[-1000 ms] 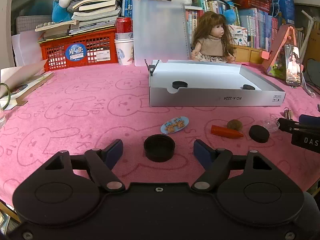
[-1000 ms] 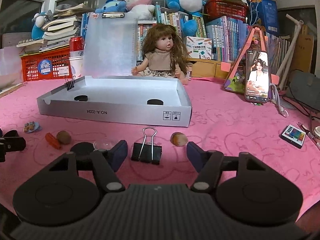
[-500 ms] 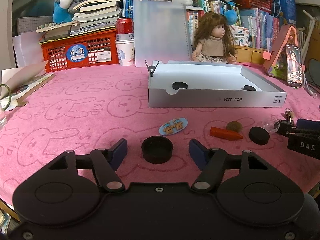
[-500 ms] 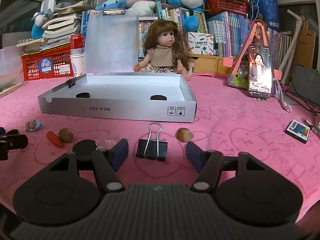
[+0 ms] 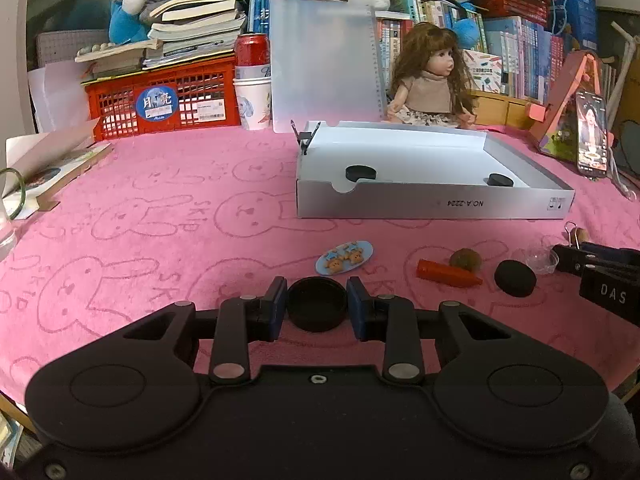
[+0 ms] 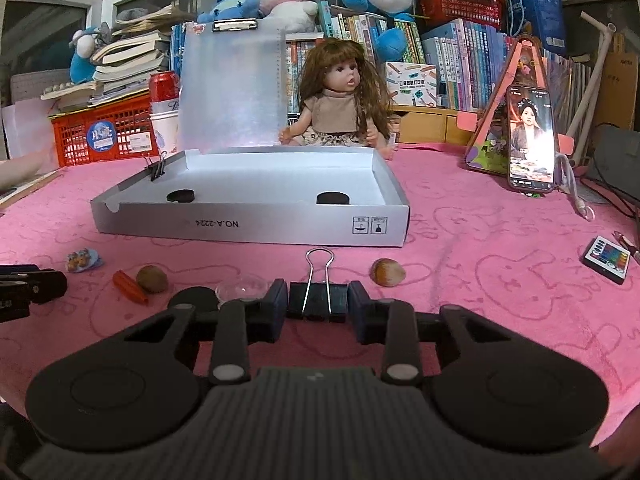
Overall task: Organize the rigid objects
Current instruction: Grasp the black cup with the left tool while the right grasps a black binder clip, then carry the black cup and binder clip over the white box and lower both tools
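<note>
Two black discs (image 5: 361,172) already lie in the white box (image 5: 432,205) (several small items remain outside) while the left gripper (image 5: 317,309) is closing on a black cap (image 5: 317,309) and the right gripper (image 6: 317,307) on a binder clip (image 6: 317,306).

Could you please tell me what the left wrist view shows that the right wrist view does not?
Only the left wrist view shows the left hand-held gripper closing on the black cap. Only the right wrist view shows the right hand-held gripper's pads closing on the binder clip's body, and the small remote. Both show the white box and the orange carrot piece.
</note>
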Demonstrator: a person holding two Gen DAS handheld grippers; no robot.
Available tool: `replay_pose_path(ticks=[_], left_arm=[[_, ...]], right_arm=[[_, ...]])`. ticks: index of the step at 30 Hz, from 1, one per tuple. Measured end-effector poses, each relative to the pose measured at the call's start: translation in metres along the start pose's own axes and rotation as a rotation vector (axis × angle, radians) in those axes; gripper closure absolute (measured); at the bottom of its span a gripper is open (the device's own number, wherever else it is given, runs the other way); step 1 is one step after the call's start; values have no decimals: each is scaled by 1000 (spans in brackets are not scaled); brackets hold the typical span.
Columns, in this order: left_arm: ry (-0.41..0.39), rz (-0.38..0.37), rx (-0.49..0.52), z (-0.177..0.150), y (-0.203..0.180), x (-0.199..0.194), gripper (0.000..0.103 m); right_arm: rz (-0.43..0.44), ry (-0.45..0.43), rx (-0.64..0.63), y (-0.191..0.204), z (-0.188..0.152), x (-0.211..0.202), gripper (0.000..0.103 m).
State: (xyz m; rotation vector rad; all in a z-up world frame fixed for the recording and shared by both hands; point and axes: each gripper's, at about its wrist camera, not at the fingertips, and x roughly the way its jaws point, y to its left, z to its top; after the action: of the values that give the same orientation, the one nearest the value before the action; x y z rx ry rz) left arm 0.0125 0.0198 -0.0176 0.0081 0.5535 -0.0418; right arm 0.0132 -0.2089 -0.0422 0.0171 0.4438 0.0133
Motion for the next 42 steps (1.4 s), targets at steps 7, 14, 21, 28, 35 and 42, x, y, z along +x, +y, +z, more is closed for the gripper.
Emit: replay_pose_path(ticks=[7,14,21,28,35,42], left_arm=[[8,0,-21,4,3,-1,72],[-1,-2,-23,8,1,-5,72],[-6,-8,-23,11,-1,-7,72],[-12,-20,-24,18,-5,-7,72],[-29,-30,-16,32,-12,-3,72],[-35,-36,-16,48,-17,3,72]], right_arm=[[-1,-4,1,-1,3,-1,65],[4,-9,0,-1,5,-3,65],[6,-12,-1,0,5,-4,65],[11,-19,2,-1,7,-6,65],[20,-27,8,-2,15,-6,65],[32,-46,6,-3,26,-5,65]])
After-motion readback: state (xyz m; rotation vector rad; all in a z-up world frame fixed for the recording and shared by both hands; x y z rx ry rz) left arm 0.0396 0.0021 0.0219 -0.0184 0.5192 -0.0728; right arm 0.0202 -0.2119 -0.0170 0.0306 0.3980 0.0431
